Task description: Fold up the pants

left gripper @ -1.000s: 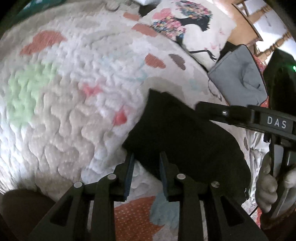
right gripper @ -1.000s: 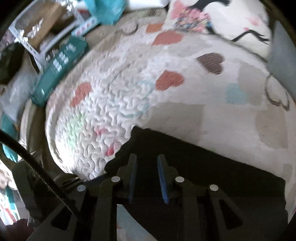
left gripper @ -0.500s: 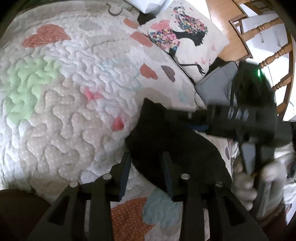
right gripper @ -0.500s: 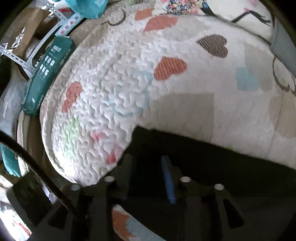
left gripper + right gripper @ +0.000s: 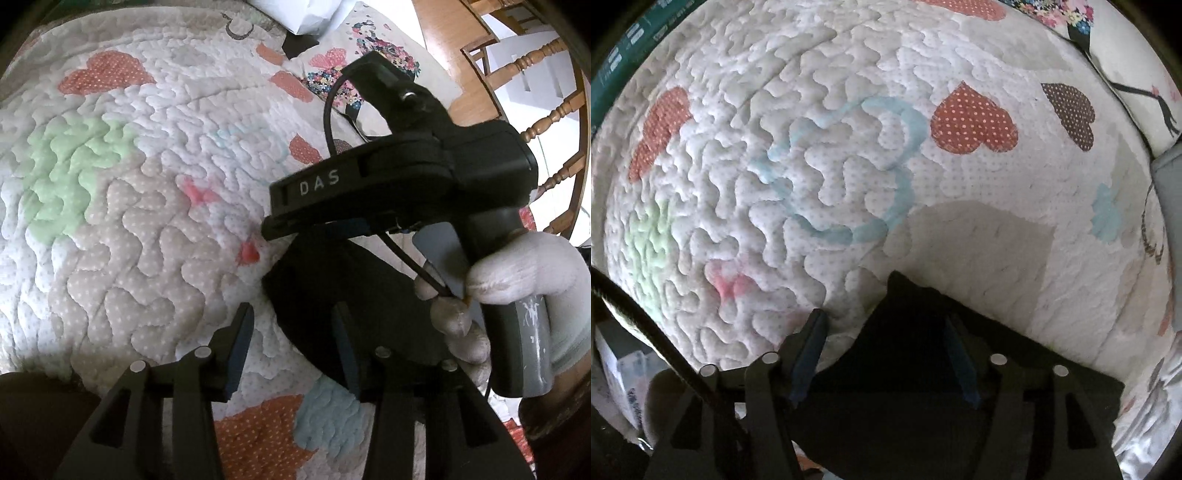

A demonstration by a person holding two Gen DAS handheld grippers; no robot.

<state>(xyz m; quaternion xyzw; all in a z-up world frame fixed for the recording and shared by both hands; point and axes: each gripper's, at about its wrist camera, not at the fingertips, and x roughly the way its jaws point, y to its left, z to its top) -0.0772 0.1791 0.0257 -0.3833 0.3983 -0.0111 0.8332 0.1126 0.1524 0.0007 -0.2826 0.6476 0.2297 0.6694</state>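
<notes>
Both tools (image 5: pixel 291 339) (image 5: pixel 886 343) spread, over black pants (image 5: pixel 923 387)

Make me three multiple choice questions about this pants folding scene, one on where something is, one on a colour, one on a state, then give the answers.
1. Where do the pants lie?
A. on the heart-print quilt
B. on a wooden chair
C. in a basket

2. What colour are the pants?
A. white
B. black
C. red

3. How does the right claw stand?
A. shut on the pants
B. out of view
C. open

Answers:
1. A, dark cloth rests flat on the quilt.
2. B, they look black in both views.
3. C, its blue-padded fingers stand wide apart over the pants' edge; the left claw is open too.
</notes>
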